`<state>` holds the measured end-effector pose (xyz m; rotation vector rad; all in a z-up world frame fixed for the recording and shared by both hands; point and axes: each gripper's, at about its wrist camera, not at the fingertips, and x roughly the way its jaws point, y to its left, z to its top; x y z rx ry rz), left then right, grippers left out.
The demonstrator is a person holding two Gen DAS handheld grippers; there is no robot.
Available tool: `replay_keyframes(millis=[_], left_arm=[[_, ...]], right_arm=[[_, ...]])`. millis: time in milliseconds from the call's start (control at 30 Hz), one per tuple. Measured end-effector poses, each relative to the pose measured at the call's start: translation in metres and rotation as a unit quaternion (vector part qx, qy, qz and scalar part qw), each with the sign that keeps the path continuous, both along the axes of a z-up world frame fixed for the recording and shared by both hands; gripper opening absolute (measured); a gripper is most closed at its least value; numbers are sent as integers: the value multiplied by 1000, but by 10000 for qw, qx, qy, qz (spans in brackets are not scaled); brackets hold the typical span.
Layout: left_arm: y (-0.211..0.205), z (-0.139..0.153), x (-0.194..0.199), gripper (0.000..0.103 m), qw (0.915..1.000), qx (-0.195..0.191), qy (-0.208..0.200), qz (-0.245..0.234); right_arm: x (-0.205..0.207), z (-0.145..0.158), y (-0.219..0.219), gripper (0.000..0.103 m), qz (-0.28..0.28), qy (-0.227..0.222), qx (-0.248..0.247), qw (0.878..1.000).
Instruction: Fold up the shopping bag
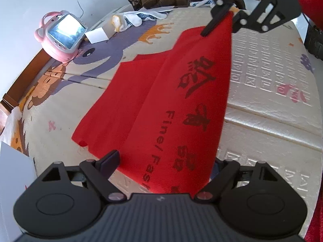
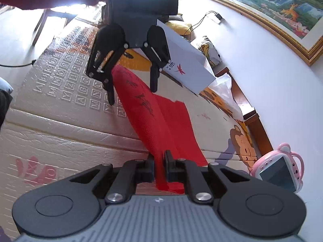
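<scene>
Partly hidden — bag edge point(image 2: 161, 173) inside right tongs point(image 2: 159, 161)

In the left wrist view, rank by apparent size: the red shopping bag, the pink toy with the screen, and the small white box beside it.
1. red shopping bag, by far the largest.
2. pink toy.
3. white box, smallest.
Toy and box sit side by side, so their order is trustworthy; the bag also lies nearer the camera.

- Red shopping bag point(image 1: 161, 92), black printed characters (plus Latin lettering) along its length
- Folded lengthwise, one end lifted, far end on mat
</scene>
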<state>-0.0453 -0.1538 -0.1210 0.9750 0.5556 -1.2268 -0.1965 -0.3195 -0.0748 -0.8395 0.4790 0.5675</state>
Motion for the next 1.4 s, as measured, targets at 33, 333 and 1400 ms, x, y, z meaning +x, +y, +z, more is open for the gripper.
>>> replay_keyframes(millis=[33, 333, 1400], left_arm=[[-1, 1, -2, 86, 9999, -50, -145, 23], [-13, -3, -13, 29, 9953, -165, -953, 82], [-7, -11, -3, 31, 9982, -481, -122, 321]], right_arm=[[-2, 2, -1, 10, -1, 2, 80, 10000], [3, 3, -2, 10, -18, -27, 255, 9997], [-7, -58, 2, 63, -257, -942, -1223, 9877]])
